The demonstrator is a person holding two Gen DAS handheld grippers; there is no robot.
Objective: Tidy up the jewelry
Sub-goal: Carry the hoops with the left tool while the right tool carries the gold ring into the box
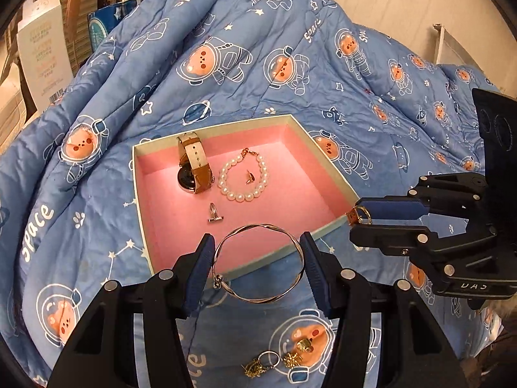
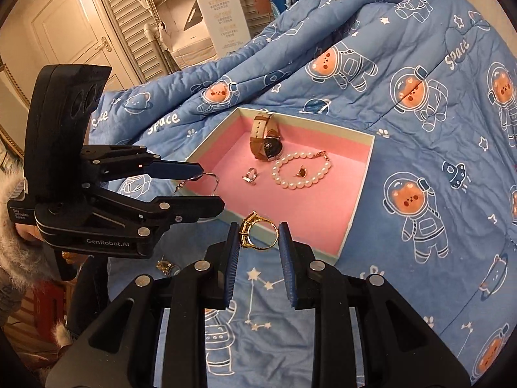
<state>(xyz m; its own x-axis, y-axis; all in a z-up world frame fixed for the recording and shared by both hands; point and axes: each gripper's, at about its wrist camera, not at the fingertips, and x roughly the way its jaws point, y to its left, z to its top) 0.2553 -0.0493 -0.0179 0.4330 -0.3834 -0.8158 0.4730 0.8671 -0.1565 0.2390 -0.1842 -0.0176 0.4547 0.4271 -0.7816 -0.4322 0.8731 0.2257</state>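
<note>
A pink-lined box (image 1: 181, 220) (image 2: 307, 207) lies on the quilt. In it are a tan-strapped watch (image 1: 190, 165) (image 2: 266, 144), a pearl bracelet (image 1: 240, 197) (image 2: 290, 186) ringed around a small gold earring (image 1: 249, 177), and a silver ring (image 1: 213, 213) (image 2: 250, 176). My left gripper (image 1: 257, 242) (image 2: 210, 187) is shut on a thin silver bangle (image 1: 258, 226) (image 2: 211, 176) above the box's near edge. My right gripper (image 2: 259, 231) (image 1: 357, 220) is shut on a gold stone ring (image 2: 245, 231) (image 1: 360, 215) near the box's front corner.
Several loose gold pieces (image 1: 258, 367) (image 2: 164, 266) lie on the blue astronaut quilt (image 1: 290, 80) in front of the box. The quilt bunches up high behind the box. A white carton (image 2: 223, 9) and a door (image 2: 74, 32) stand beyond. A furry sleeve (image 2: 13, 226) shows at left.
</note>
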